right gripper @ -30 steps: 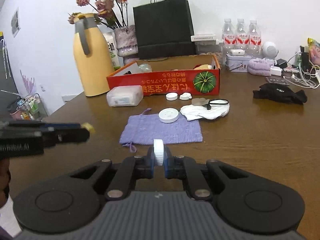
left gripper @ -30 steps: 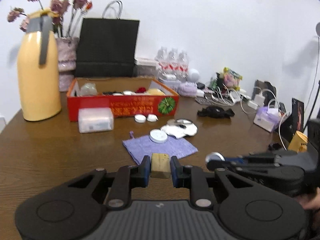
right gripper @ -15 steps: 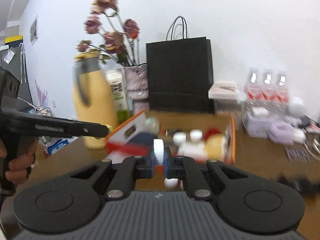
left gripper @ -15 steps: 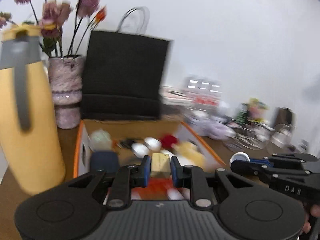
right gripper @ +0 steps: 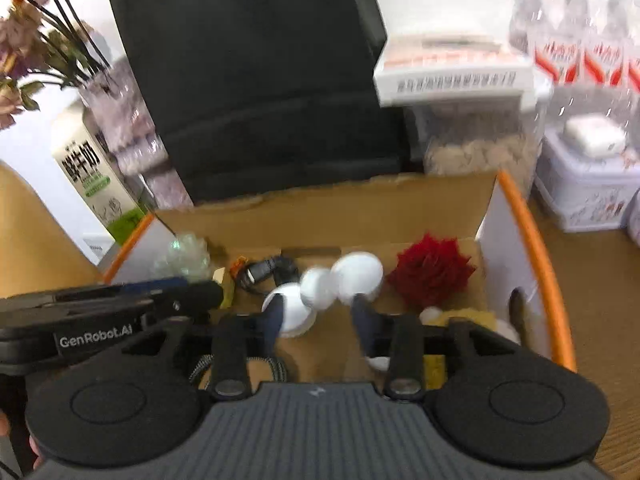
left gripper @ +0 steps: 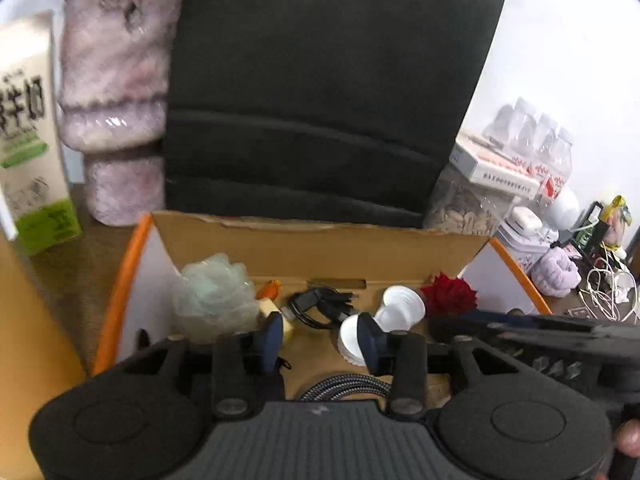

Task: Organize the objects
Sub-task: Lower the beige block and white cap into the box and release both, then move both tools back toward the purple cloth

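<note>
Left wrist: close above the cardboard box (left gripper: 320, 236), facing the black bag (left gripper: 328, 80).
Right wrist: likewise close, slightly rightward.
Shared: box (right gripper: 332, 204) interior, bag (right gripper: 256, 76).

Rose (left gripper: 449, 295) in box (left gripper: 320, 246), bag (left gripper: 320, 92) behind

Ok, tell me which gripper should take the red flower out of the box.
Right. The right gripper hangs open close beside the red flower. The left gripper, also open, is farther off, with the right one in its way.
</note>
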The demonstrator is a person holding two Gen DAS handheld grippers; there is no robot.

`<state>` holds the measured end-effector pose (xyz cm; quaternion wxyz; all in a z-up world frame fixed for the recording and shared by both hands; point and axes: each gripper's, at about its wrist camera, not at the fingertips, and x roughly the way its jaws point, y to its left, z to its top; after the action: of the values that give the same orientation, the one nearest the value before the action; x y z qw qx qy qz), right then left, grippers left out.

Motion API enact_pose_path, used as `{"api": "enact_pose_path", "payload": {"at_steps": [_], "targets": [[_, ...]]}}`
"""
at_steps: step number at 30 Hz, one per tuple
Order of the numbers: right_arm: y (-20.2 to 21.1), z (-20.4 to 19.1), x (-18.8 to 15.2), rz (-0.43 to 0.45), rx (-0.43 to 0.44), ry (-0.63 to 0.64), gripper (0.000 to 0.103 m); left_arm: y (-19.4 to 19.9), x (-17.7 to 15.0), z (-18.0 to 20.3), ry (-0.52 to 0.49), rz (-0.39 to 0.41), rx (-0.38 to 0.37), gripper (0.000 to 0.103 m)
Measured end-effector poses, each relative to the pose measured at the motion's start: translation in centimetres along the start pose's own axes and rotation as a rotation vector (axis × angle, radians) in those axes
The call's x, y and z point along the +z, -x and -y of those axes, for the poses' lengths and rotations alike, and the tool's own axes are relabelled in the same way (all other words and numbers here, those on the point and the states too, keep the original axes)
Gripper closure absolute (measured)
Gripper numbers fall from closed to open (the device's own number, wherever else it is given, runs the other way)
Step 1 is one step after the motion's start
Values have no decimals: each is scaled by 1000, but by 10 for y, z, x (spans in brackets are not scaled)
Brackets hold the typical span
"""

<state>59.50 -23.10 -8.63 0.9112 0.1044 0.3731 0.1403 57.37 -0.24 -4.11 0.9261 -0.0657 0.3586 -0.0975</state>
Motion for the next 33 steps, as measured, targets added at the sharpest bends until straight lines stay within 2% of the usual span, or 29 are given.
{"api": "enact_pose_path", "payload": {"at_steps": [5,6,8,11,14,16,18,21,22,24,26,28,30,33], "targets": [[43,-1,10,77,-12,26,54,57,11,14,-17,94,-11,50],[54,-2,12,91,-23,38,53,75,13,17,-22,125,-17,44],[80,-7,10,129,-43,66,45,106,13,25,-34,178,-7,36],[125,-19,-5,178,-33,123,35,156,-8,40,-105,255,16,26],[173,-30,-46,240,-30,176,22,209,-60,52,-168,300,22,17],[204,-34,-85,258,-13,192,20,238,-105,54,-162,310,-17,11],[232,-38,-131,259,10,194,18,267,-155,56,-154,304,-90,8],[273,-41,-205,256,43,177,10,302,-233,51,-153,223,-232,6],[287,-40,-229,255,44,160,9,312,-256,47,-144,192,-252,6],[317,-31,-278,242,26,103,9,329,-289,42,-135,118,-220,7],[340,-25,-308,183,11,87,9,345,-301,38,-146,93,-175,7],[366,-20,-326,169,-50,78,6,361,-302,32,-141,118,-149,6],[385,-19,-330,200,-116,49,5,369,-297,29,-124,126,-133,6],[399,-26,-331,263,-91,54,5,371,-288,36,-105,157,-89,6]]}}
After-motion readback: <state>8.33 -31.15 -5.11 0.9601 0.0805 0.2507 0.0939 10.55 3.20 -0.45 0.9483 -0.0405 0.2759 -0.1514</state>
